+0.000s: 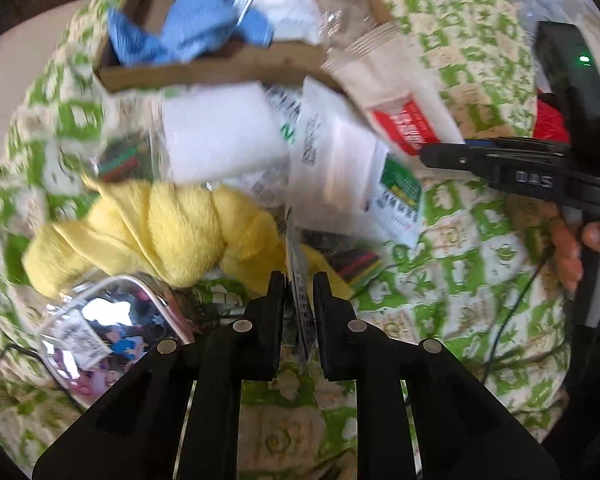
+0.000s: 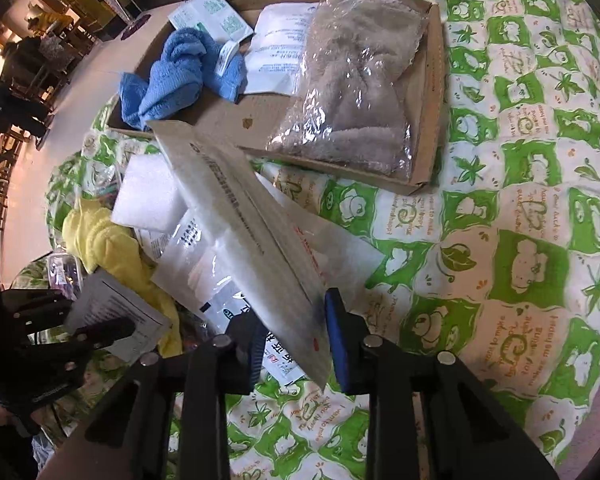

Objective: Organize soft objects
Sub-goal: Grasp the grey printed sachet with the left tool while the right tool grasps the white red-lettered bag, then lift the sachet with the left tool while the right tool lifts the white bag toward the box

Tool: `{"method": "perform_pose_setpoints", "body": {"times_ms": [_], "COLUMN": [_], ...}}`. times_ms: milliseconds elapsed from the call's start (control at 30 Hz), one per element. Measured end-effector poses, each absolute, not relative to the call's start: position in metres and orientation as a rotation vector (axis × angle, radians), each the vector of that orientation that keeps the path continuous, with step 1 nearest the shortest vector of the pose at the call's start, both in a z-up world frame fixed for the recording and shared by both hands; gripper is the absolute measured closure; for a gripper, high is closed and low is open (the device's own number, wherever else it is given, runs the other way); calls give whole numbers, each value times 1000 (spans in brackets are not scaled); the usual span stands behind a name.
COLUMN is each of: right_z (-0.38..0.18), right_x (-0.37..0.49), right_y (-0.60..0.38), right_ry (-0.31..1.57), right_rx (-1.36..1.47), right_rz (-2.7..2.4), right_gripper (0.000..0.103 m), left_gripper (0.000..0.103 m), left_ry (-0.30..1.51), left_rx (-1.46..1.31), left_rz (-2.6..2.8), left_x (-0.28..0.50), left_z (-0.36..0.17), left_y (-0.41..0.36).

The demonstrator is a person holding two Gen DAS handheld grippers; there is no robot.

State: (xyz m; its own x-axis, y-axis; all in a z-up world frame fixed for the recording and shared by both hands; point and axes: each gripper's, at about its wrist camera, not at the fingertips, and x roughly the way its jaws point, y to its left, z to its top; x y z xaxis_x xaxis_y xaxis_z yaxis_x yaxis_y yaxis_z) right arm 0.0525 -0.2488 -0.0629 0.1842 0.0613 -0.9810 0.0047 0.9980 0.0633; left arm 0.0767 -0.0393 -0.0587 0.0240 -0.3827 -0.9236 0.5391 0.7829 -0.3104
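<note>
In the left wrist view, the left gripper points steeply down over the green-and-white patterned cloth, its jaws closed on the edge of a thin clear printed packet, apparently to lift it off the heap beside the twisted yellow towel. In the right wrist view, the right gripper also points nearly straight down, clamping a long kraft-and-clear flat pouch by its end (slanting toward the tray), probably bound for the shallow brown cardboard tray, where a crumpled blue cloth already lies.
</note>
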Motion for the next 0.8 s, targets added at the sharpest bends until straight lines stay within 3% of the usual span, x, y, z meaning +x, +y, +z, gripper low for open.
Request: {"method": "perform_pose_setpoints", "body": {"times_ms": [200, 567, 800], "right_z": [-51, -60, -62], "right_x": [54, 49, 50], "right_y": [-250, -247, -244], "right_ry": [1369, 1379, 1375], "right_rx": [34, 41, 45], "right_rz": [42, 49, 48], "right_gripper": [86, 87, 87], "left_gripper": [89, 89, 91], "left_ry": [1369, 1486, 1365], "left_rx": [131, 89, 101], "left_rz": [-717, -690, -706], "left_x": [79, 82, 71], "left_z": [-53, -98, -72], "left_y": [-36, -34, -30]}}
